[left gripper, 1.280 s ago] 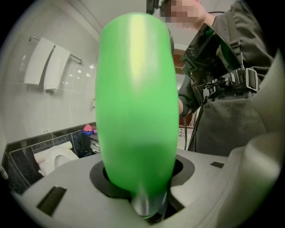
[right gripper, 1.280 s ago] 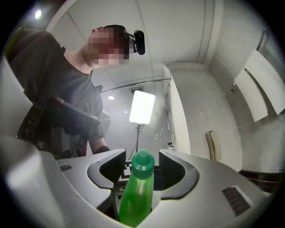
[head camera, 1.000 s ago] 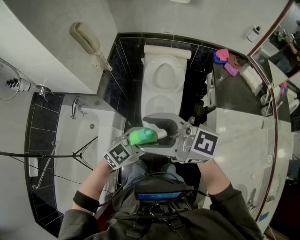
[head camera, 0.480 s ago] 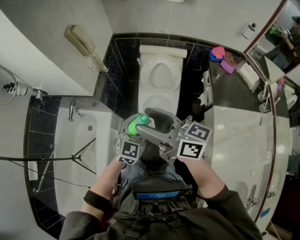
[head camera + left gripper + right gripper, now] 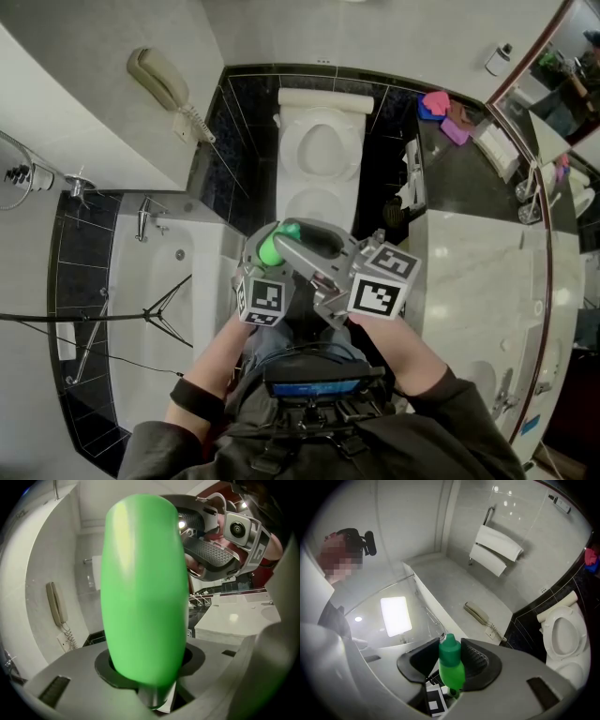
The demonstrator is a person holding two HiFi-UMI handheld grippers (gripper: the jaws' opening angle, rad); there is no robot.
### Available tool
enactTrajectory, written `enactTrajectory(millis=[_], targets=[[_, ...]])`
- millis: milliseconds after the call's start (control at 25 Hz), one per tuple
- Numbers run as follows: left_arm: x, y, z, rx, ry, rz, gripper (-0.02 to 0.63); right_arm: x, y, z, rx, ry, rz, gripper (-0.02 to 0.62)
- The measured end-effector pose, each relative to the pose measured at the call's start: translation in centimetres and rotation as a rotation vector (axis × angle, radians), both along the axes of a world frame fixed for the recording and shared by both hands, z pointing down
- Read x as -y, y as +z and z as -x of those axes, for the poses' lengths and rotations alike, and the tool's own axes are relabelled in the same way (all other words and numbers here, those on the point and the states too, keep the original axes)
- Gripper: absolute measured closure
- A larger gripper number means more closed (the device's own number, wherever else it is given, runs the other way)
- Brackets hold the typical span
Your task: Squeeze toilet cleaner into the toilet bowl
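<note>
A green toilet cleaner bottle is held in front of my chest, and my left gripper is shut on its body. In the left gripper view the bottle fills the middle between the jaws. My right gripper reaches in from the right; its jaws have just been closing. In the right gripper view its dark pads sit on both sides of the bottle's darker green cap, touching it. The white toilet stands ahead with its lid up and the bowl open.
A bathtub with a tap lies to the left. A wall phone hangs on the left wall. A marble counter runs along the right, with pink items at its far end. White towels hang on a rail.
Both grippers have drawn together and sunk towards my body. The bottle has turned from lying sideways to standing nearly upright. The right jaws, wide apart before, have closed round the cap.
</note>
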State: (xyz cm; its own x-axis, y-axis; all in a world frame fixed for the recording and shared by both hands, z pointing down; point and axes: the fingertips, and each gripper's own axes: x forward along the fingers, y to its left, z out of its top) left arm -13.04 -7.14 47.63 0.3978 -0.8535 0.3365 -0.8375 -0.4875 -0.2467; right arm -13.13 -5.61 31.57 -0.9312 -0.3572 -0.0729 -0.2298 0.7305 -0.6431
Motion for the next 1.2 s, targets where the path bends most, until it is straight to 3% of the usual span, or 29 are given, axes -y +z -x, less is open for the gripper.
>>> enactTrajectory(millis=[200, 320, 600, 840, 1040, 1200], targets=[[-0.2, -1.0, -0.6, -0.021, 0.056, 0.011, 0.407, -0.1, -0.7, 0.2, 0.025, -0.023, -0.021, 0.440], [-1.1, -2.2, -1.9, -0.038, 0.171, 0.029, 0.407, -0.6, -1.3, 0.1, 0.044, -0.055, -0.065, 0.440], [-5.1, -2.8, -4.6, -0.156, 0.481, 0.174, 0.407, -2.3, -2.7, -0.3, 0.070, -0.170, -0.260, 0.439], [-7.8, -3.2, -5.4, -0.168, 0.686, 0.237, 0.407, -4.0, -3.3, -0.6, 0.017, -0.309, -0.437, 0.439], [-9.7, -3.8, -6.4, -0.194, 0.796, 0.286, 0.407, -6.0, -4.4, -1.2, 0.036, -0.415, -0.548, 0.437], [-10.6, -4.2, -7.0, -0.199, 0.841, 0.289, 0.407, -7.0, -4.8, -1.8, 0.069, -0.429, -0.632, 0.434]])
